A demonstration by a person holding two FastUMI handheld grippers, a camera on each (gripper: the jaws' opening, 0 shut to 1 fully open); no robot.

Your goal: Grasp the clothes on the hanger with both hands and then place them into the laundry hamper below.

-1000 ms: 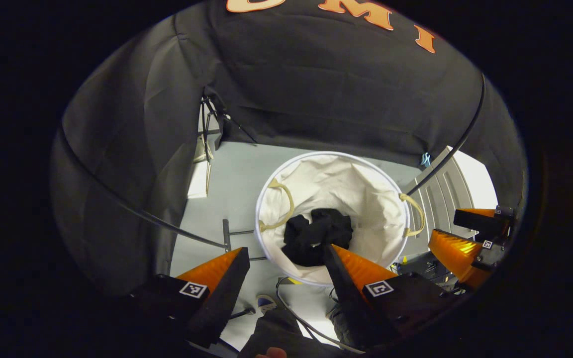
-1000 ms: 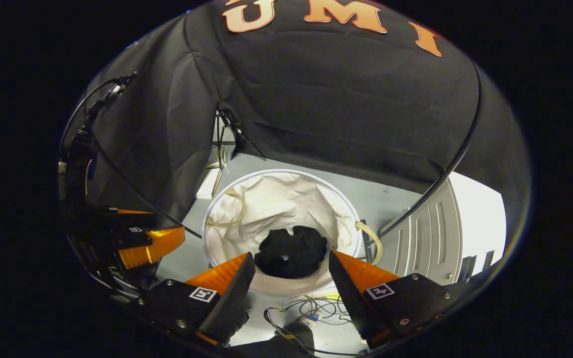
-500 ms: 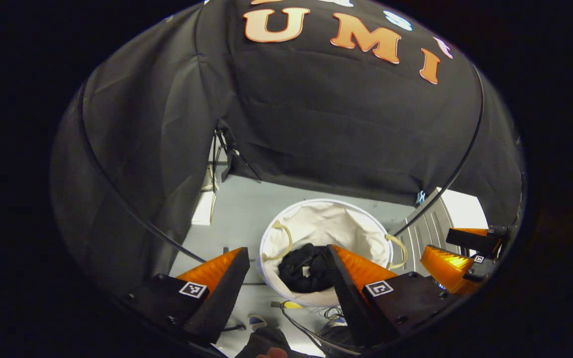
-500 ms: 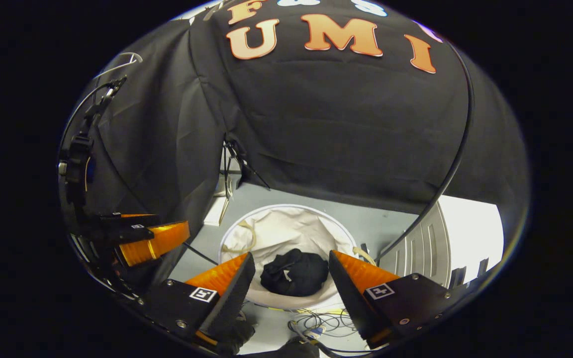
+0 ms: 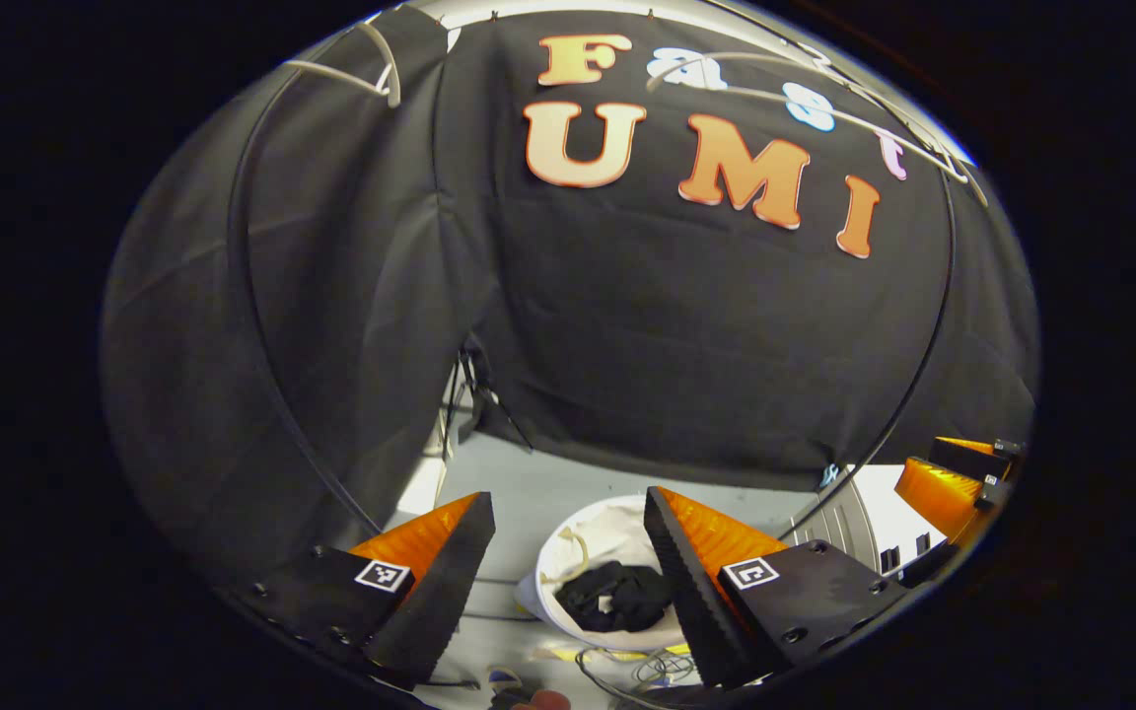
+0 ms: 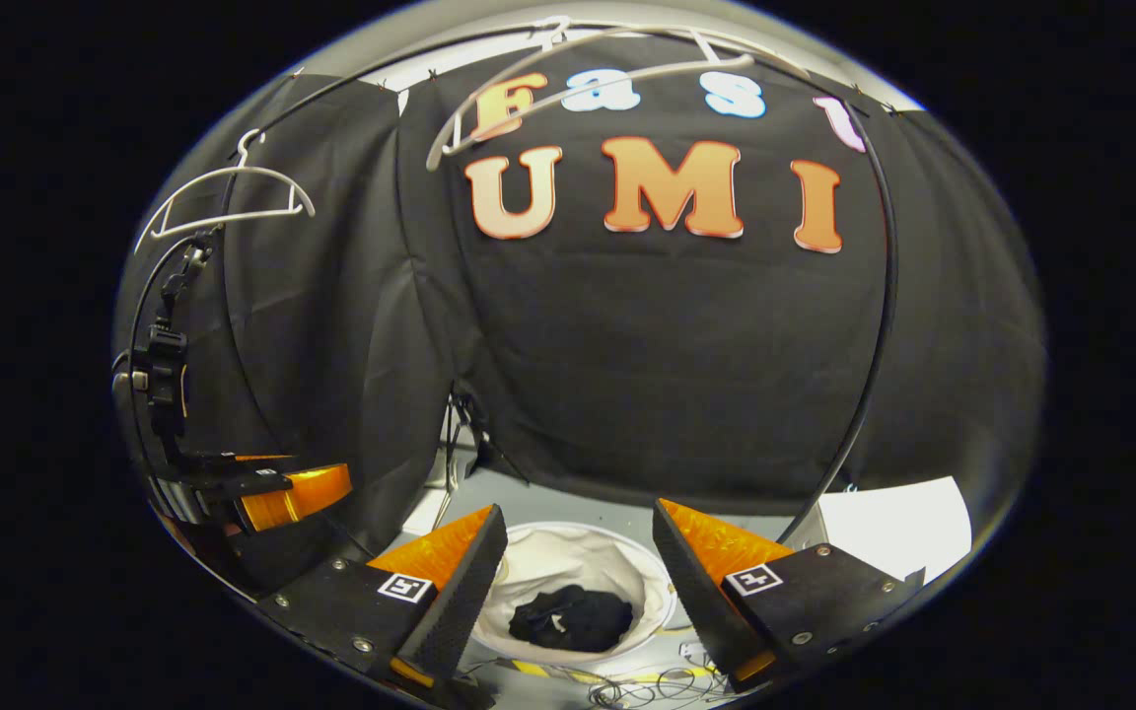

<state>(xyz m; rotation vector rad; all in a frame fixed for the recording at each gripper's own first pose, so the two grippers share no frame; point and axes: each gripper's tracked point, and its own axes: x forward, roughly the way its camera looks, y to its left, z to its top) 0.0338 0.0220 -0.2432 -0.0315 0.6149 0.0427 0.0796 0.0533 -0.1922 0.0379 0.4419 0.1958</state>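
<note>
Laundry hamper sits on floor below, w/ black clothes bunched inside at its bottom. Two bare hangers hang up top. Left gripper and right gripper are both high above hamper, fingers spread wide apart, nothing between them.

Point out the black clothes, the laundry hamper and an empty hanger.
black clothes [image 6: 570, 618], right gripper view, middle of the heap.
laundry hamper [image 6: 568, 560], right gripper view, inner back wall.
empty hanger [image 6: 225, 199], right gripper view, its lower bar.
</note>
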